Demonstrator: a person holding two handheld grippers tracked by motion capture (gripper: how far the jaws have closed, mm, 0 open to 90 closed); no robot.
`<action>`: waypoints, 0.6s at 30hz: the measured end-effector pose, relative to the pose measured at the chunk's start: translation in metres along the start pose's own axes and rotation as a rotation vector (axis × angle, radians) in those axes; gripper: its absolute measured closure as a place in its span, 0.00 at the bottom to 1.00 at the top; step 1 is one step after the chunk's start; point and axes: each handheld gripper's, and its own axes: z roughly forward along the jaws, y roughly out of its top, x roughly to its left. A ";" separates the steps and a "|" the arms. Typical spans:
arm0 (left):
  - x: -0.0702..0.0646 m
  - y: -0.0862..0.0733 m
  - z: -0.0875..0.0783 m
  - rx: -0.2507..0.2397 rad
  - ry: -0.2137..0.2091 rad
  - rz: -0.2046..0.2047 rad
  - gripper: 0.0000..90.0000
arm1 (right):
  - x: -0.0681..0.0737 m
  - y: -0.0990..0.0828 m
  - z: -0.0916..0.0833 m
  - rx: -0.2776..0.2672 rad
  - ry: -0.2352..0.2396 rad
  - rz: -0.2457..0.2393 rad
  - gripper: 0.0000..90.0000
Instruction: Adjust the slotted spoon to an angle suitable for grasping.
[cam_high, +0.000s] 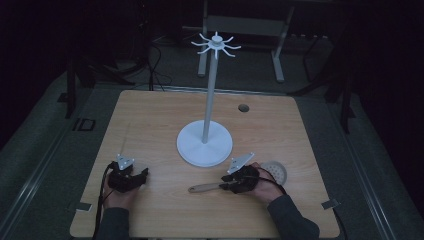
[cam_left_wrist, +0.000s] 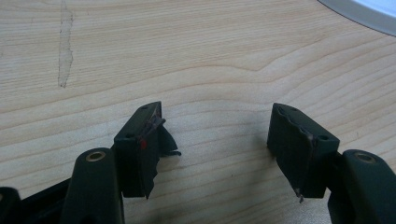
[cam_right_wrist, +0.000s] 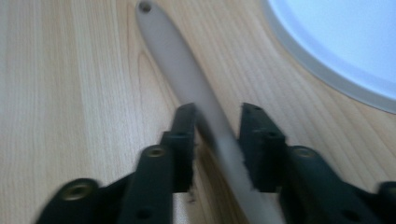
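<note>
The left hand-held gripper (cam_high: 142, 176) rests on the bench (cam_high: 150, 125), jaws apart with nothing between them. Right of it, a wooden-handled skimmer (cam_high: 202, 188) lies flat near the white stand (cam_high: 204, 142). The right hand-held gripper (cam_right_wrist: 217, 140) straddles the handle, jaws not visibly clamped on it.

The left gripper (cam_high: 145, 174), a black two-jaw tool held in the person's left hand (cam_high: 117, 196), rests low over the table with its jaws wide apart and nothing between them. The black right gripper (cam_high: 224, 186), gripped by the right hand (cam_high: 265, 184), points leftward, jaws narrowed and level.
</note>
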 end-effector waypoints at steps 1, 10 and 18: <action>0.000 0.000 0.000 0.000 0.000 0.000 0.40 | 0.002 0.002 0.004 0.027 -0.017 -0.026 0.68; 0.000 0.000 0.000 -0.002 0.001 -0.001 0.40 | 0.008 0.000 0.000 0.025 -0.044 -0.091 0.78; 0.000 0.000 0.000 -0.001 0.003 0.000 0.40 | 0.000 -0.006 -0.004 0.006 -0.040 -0.049 0.79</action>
